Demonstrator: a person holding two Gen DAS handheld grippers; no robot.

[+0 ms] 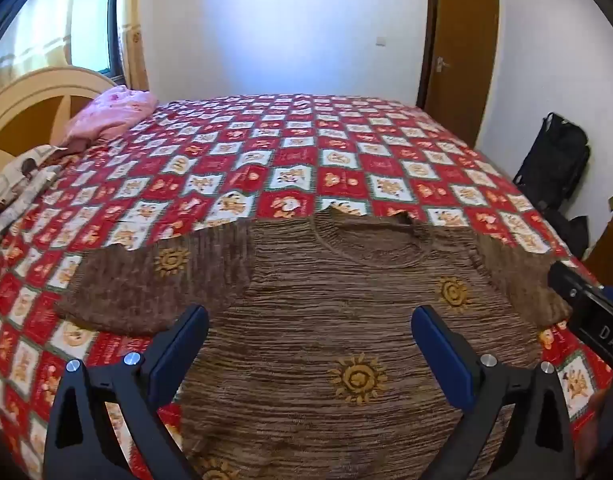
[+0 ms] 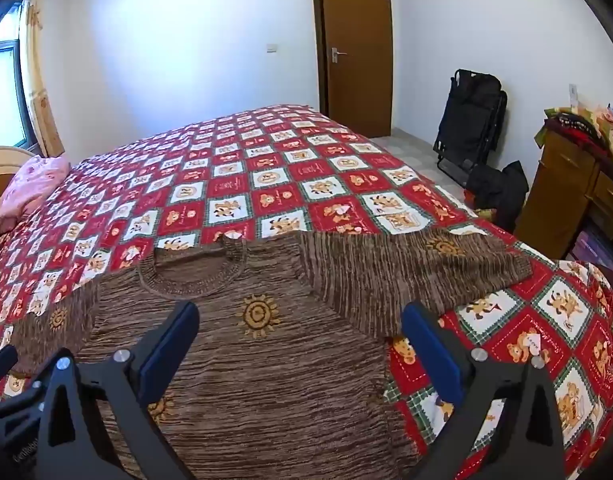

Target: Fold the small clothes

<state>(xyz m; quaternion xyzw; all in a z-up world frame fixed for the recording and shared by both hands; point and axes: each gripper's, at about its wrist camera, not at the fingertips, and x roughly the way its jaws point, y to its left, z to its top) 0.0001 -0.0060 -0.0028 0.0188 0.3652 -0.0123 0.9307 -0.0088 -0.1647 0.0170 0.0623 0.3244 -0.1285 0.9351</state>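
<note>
brown sweater [image 1: 326,300] flat on bed [image 1: 266,152], sleeves spread | left gripper [image 1: 308,344] fingers wide apart, empty, above its body | right gripper [image 2: 300,340] same, over sleeve-side edge | right view only: wooden dresser [image 2: 566,184] | left view only: patterned cloth [image 1: 18,184]

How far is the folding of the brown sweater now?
Done: the sweater lies spread flat on the bed cover, sleeves out. In hand: nothing; the left hand-held gripper and the right hand-held gripper are both open above it. Left: every fold.
</note>
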